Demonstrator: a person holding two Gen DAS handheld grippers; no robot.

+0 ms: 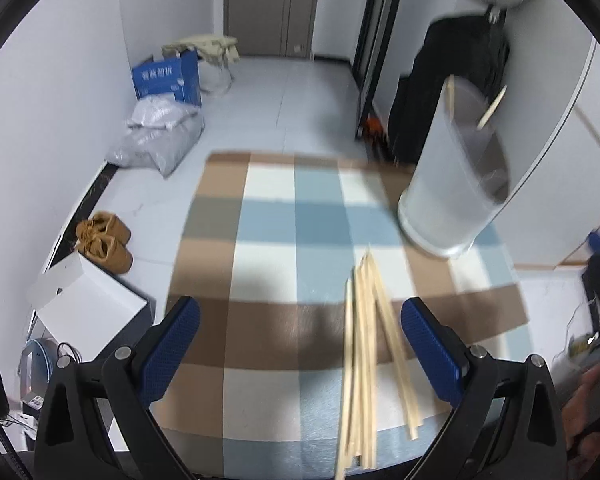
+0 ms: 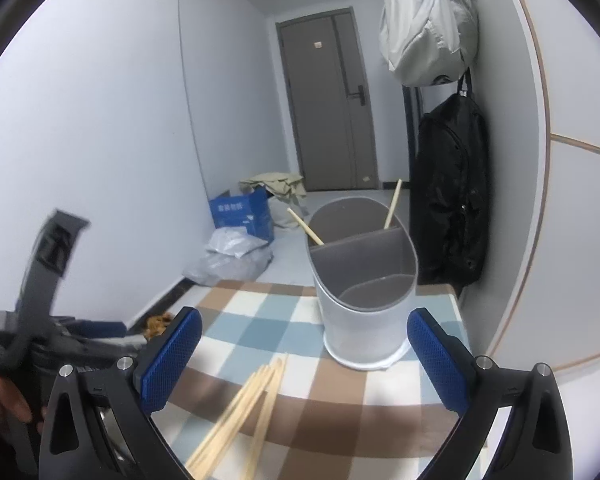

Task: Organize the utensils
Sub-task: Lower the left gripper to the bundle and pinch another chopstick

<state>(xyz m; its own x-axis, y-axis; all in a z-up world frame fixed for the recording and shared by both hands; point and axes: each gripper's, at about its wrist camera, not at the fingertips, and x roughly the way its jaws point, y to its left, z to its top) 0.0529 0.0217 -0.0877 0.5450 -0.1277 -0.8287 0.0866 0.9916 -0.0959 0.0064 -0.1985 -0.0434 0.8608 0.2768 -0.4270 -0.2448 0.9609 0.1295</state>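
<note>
Left wrist view: my left tongs [image 1: 300,344] spread wide, gripping nothing. Loose chopsticks [image 1: 364,360] on checked cloth [image 1: 268,216] – about five, blurred, lower ends cut off. Holder [image 1: 452,184] beyond, two sticks inside. Blue box [image 1: 168,80] print unreadable.

Right wrist view: my right tongs [image 2: 304,352] wide apart, empty. Holder [image 2: 360,280] – two compartments, both sticks in far one.

White characters are printed in 1 line on the side of the blue cardboard box [image 1: 167,80] [image 2: 242,213] by the wall, but they are too blurred in both views to be made out. No other text, label, brand or number can be read.
</note>
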